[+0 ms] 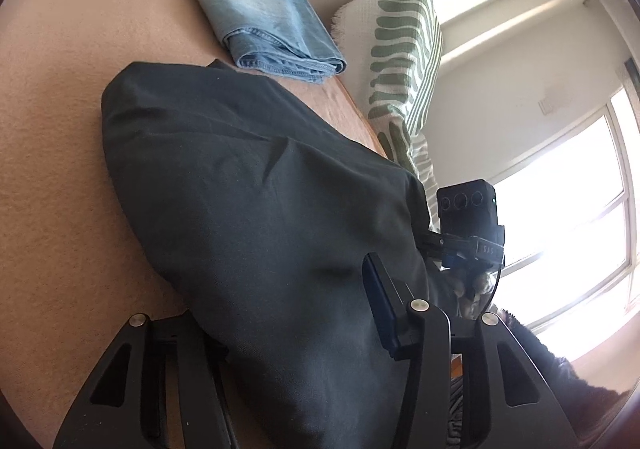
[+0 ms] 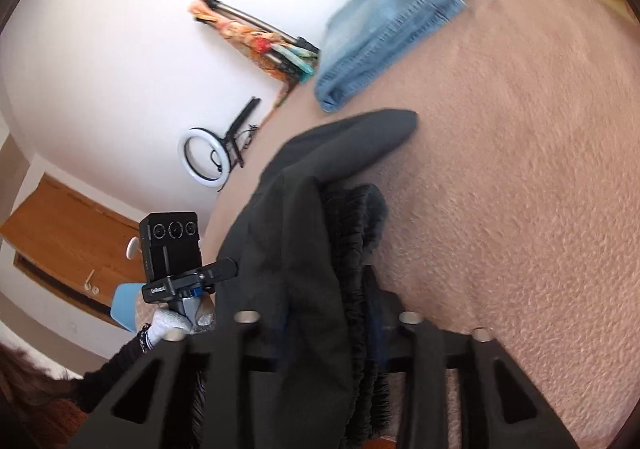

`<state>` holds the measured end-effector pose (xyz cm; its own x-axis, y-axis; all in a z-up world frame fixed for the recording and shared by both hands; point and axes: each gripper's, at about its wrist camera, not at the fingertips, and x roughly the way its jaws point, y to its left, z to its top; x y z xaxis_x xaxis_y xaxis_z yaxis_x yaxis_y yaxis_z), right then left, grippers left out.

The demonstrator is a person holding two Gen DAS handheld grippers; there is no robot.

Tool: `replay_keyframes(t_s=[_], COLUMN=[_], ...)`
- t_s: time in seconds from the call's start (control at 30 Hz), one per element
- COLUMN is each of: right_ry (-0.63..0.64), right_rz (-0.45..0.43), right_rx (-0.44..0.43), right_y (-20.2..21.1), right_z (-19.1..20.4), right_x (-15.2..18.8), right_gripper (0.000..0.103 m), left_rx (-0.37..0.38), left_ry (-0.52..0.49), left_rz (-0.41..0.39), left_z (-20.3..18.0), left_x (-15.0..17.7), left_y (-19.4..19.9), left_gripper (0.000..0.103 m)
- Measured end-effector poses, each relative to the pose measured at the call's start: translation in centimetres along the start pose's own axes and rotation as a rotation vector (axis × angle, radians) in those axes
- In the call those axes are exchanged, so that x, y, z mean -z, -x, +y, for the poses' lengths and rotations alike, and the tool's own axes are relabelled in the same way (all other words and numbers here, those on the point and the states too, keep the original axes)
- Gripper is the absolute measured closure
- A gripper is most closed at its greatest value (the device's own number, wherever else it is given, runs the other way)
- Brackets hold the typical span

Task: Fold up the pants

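The black pants (image 1: 256,185) lie across the pink bed cover (image 1: 60,109) and run up into both grippers. My left gripper (image 1: 304,313) is shut on the black pants; cloth drapes over its left finger and hides it. In the right wrist view the black pants (image 2: 304,209) hang bunched between the fingers, with the ribbed elastic waistband (image 2: 352,217) showing. My right gripper (image 2: 332,313) is shut on the black pants at the waistband. The other gripper's camera block shows in each view (image 1: 468,225) (image 2: 172,249).
Folded blue jeans (image 1: 264,13) (image 2: 392,17) lie at the far end of the bed. A green-and-white patterned pillow (image 1: 400,49) leans on the wall beside the bed edge. A ring light (image 2: 206,157), a door (image 2: 68,237) and a bright window (image 1: 568,209) surround the bed.
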<state>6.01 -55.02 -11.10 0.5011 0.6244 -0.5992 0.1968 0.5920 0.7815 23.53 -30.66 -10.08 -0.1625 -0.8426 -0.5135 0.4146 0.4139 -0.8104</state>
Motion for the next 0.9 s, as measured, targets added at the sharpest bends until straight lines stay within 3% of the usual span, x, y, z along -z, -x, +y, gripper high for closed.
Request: replay_keyframes(t_s=[0.1, 0.27, 0.4, 0.63, 0.9], right_ry=[0.023, 0.083, 0.189, 0.291, 0.353], right_rz=[0.011, -0.016, -0.045, -0.108, -0.162], right_rx=[0.009, 0.067, 0.146, 0.230, 0.225], right_y=[-0.6, -0.3, 0.2, 1.2, 2.0], right_z=[0.6, 2.5, 5.6, 9.7, 13.3], right_x=[0.1, 0.2, 0.4, 0.6, -0.3], right_gripper=[0.055, 0.077, 0.085, 0.087, 0.087], left_rx=[0.001, -0.024, -0.031, -0.030, -0.012], left_ry=[-0.005, -0.049, -0.110, -0.226, -0.263], left_rz=[-0.005, -0.009, -0.036, -0.142, -0.215], left_z=[0.0, -0.9, -2.3, -4.5, -6.4], left_x=[-0.2, -0.2, -0.4, -0.5, -3.0], left_y=[-0.1, -0.2, 0.7, 2.6, 5.0], left_gripper=[0.055, 0.060, 0.070, 0.079, 0.079])
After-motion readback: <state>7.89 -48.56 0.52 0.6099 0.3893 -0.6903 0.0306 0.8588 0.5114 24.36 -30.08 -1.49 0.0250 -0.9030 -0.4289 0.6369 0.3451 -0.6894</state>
